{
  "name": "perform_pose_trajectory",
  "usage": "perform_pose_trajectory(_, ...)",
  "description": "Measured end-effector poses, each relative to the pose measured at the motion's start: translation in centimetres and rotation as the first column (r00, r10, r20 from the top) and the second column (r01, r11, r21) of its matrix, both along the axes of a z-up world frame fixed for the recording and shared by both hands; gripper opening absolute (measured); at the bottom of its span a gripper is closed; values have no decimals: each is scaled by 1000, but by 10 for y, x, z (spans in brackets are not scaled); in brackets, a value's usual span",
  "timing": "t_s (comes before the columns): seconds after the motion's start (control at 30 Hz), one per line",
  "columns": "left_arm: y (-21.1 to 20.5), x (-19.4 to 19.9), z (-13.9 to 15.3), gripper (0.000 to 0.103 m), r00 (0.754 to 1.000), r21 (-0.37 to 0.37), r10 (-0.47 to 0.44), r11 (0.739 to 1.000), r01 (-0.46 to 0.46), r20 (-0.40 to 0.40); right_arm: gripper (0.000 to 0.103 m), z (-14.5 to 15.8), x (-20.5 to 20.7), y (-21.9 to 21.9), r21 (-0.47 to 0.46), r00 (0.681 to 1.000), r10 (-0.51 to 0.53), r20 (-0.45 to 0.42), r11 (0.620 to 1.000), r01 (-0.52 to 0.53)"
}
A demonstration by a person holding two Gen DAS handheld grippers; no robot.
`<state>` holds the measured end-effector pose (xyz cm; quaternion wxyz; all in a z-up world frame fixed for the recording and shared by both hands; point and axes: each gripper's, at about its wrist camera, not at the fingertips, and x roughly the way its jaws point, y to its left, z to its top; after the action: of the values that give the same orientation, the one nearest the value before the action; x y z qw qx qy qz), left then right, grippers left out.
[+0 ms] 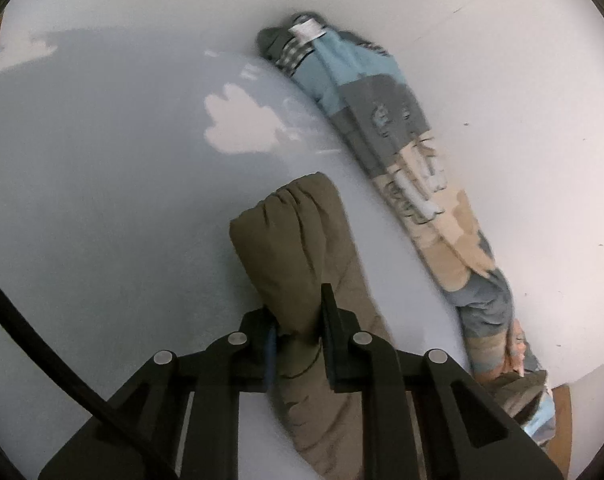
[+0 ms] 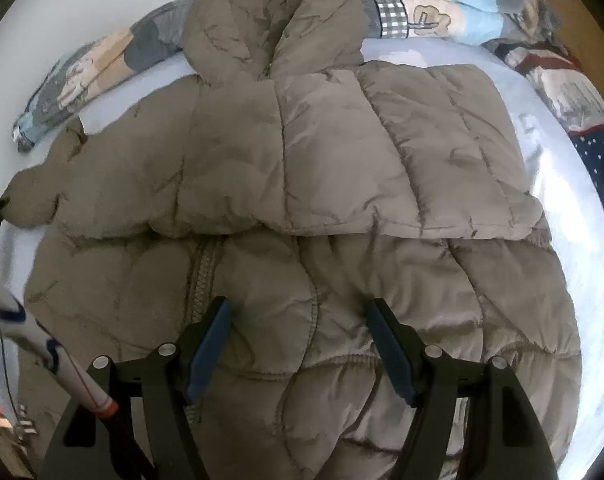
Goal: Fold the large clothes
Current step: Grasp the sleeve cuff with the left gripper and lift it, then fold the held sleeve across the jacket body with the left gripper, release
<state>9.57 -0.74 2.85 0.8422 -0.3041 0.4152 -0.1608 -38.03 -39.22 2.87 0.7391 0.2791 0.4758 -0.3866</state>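
A puffy olive-brown quilted jacket lies spread on a pale blue bed sheet, its hood at the far side and its top half folded down over the front. One sleeve reaches out over the sheet in the left wrist view. My left gripper is shut on that sleeve, whose padded cloth bunches between the fingers. Above the jacket's lower front, beside the zipper, my right gripper stands open. Its blue pads are wide apart and hold nothing.
A rolled patterned blanket in blue, grey and beige lies along the bed against the white wall. A dark blue starred cloth lies at the right. A white, blue-marked tube-like thing crosses the lower left of the right wrist view.
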Motion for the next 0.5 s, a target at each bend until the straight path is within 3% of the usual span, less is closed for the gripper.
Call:
perform_pose_trajectory(0.37, -27, -43, 83, 17, 994, 27, -72, 997, 70, 87, 76, 34, -27, -5, -27, 990, -76, 118, 996, 80)
perform_pose_trajectory(0.5, -56, -71, 128, 17, 978, 52, -148, 989, 141, 151, 76, 45, -41, -13, -34, 981, -120, 152, 991, 126)
